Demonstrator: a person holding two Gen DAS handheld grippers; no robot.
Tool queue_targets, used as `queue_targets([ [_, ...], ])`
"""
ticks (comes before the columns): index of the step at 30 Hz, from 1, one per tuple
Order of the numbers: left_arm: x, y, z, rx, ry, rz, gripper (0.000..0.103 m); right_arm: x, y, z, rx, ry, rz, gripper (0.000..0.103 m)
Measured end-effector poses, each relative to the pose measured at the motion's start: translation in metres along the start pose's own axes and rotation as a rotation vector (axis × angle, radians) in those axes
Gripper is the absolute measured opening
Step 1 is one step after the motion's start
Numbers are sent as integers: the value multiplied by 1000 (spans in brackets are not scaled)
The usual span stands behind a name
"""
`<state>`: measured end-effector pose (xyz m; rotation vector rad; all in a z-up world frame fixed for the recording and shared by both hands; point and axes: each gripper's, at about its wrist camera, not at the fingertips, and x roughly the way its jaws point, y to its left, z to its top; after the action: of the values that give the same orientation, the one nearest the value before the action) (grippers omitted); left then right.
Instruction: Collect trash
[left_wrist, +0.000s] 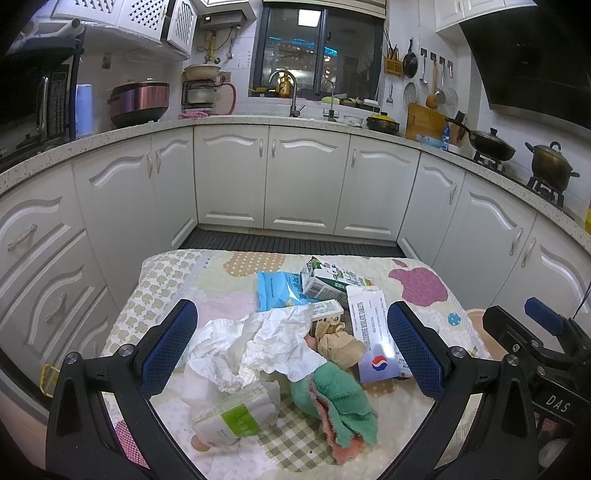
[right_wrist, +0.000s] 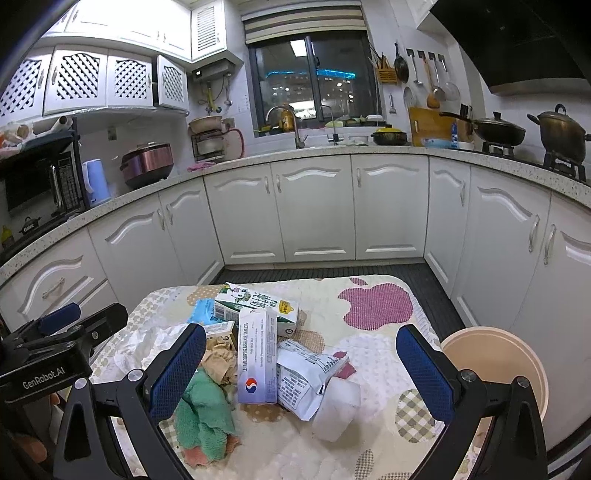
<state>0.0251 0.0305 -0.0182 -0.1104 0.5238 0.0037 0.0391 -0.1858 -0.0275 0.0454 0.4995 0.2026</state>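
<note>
A pile of trash lies on a small table with a patterned cloth (left_wrist: 177, 273). It holds crumpled white paper (left_wrist: 266, 339), a white and green pouch (left_wrist: 240, 417), a brown paper wad (left_wrist: 338, 343), a purple-white tablet box (left_wrist: 373, 339), a milk carton (left_wrist: 332, 280) and a blue wrapper (left_wrist: 277, 290). My left gripper (left_wrist: 291, 347) is open above the pile, holding nothing. My right gripper (right_wrist: 301, 373) is open above the tablet box (right_wrist: 256, 358), a printed white wrapper (right_wrist: 303, 373) and a toilet roll (right_wrist: 338, 410). A green and pink cloth (right_wrist: 201, 413) lies at the left.
A beige round bin (right_wrist: 517, 354) stands right of the table, below its edge. White kitchen cabinets (right_wrist: 317, 206) run around the far side, with a dark floor mat (right_wrist: 332, 269) between. The left gripper's body (right_wrist: 55, 343) shows at the left of the right wrist view.
</note>
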Motion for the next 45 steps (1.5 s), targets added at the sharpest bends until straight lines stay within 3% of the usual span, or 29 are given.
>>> queue_targets([
  [33,5,14,-6,-22,47,-11,102,10,-4,-9,-30,55,-5,102],
  [38,6,33,-7,-13,86,-30,102,12,-16,-11,-17,74,-13,102],
  [45,7,93,-6,-90,143,-29,102,20,-24,-15,-6,124,30,102],
])
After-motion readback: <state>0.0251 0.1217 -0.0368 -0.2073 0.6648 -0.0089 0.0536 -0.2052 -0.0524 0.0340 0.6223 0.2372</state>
